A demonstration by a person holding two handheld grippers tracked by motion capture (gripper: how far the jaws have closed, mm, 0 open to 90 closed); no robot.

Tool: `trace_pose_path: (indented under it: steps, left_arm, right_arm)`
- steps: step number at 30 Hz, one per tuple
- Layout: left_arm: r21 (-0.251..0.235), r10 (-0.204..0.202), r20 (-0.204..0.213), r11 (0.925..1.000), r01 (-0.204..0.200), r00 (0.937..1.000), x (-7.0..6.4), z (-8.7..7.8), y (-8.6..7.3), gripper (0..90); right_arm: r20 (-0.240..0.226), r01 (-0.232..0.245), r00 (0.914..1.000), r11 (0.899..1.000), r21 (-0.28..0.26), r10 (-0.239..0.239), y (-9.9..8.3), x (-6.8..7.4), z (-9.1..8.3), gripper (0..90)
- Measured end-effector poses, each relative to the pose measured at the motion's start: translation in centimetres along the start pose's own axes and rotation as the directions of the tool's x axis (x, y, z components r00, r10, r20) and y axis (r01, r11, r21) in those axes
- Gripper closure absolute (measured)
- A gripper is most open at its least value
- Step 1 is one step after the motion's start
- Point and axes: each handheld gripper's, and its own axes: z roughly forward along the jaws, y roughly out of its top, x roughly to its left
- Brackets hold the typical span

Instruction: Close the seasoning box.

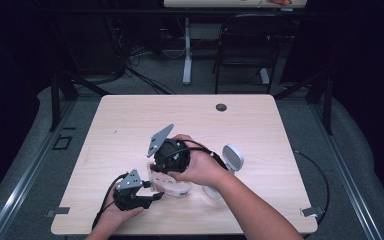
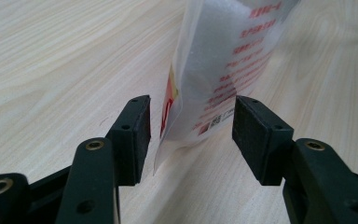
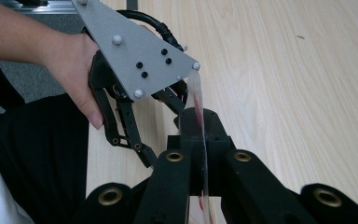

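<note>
A: Bag?
B: Clear plastic bag (image 2: 223, 60) with red print, on the table (image 1: 130, 115) near the front edge. Right gripper (image 3: 200, 158) fingers clenched on its edge.
A: Left?
B: Left gripper (image 2: 191, 135) fingers spread wide, bag between, not touching.

I counted two grippers, left gripper (image 1: 156, 196) and right gripper (image 1: 152, 167), each with two black fingers (image 2: 133, 135). There was one clear plastic bag (image 2: 223, 70) with red print, one white round object (image 1: 233, 158), and one worktop (image 1: 130, 120) carrying them.
</note>
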Motion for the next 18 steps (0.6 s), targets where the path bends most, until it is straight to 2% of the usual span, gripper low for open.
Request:
trace_pose_path:
  steps: [4,7,18]
  left_arm:
    - [-0.004,0.010,0.017,0.9999,-0.010,0.9998,-0.1,0.0,0.0,46.6]
    - [-0.010,0.021,0.018,0.9997,-0.021,0.9996,-0.2,0.0,0.1,42.7]
    - [-0.027,0.032,0.054,0.9991,-0.031,0.9980,-0.2,0.4,0.2,39.1]
  right_arm:
    - [-0.009,0.005,0.9999,1.000,-0.006,-0.005,0.1,0.1,-0.4,90.0]
    - [-0.012,0.017,0.9998,1.000,-0.006,-0.017,0.3,0.4,-0.7,90.0]
    - [-0.025,0.025,0.9994,1.000,-0.016,-0.025,0.7,0.6,-1.3,90.0]
